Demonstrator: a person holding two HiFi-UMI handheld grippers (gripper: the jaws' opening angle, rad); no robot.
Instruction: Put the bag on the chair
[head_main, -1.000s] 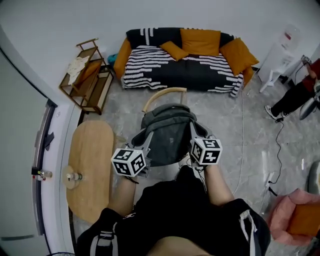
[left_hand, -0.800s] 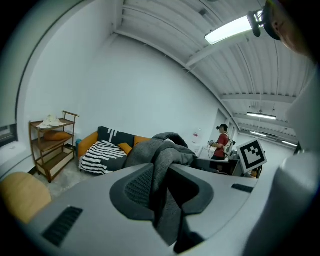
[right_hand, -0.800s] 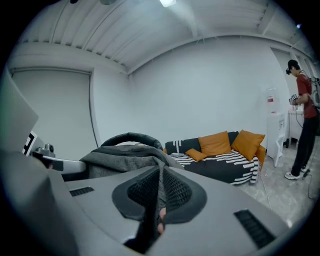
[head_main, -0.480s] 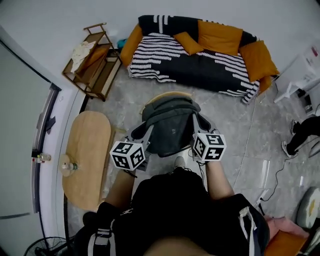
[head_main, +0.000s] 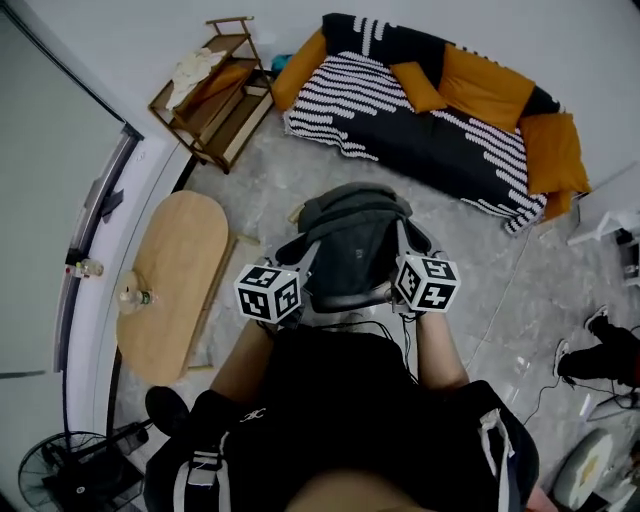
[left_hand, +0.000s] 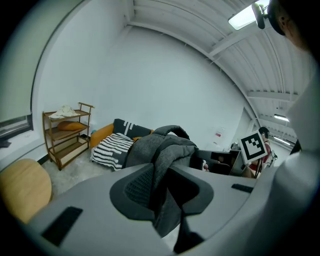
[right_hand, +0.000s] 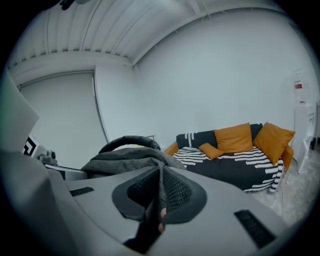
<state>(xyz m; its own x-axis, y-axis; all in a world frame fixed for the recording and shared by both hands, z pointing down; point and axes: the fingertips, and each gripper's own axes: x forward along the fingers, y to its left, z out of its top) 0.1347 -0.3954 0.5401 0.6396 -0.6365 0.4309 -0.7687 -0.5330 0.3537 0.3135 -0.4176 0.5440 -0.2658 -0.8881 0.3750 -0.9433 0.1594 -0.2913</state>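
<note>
**Grey bag (head_main: 350, 245) gripped at both sides**

An oval wooden table (head_main: 170, 285) is seen at the left of the frame. The left gripper (left_hand: 161, 192) is clamped on a fold of the bag, which is held at frame centre. The right gripper (right_hand: 159, 192) is clamped on the bag's fabric. A striped sofa (head_main: 440, 130) is located at the upper right.

Between left gripper (head_main: 306, 256), right gripper (head_main: 402, 250): bag (head_main: 352, 240); sofa (head_main: 440, 130) behind it; table (head_main: 165, 285) left; shelf (head_main: 212, 95) beyond table.
</note>
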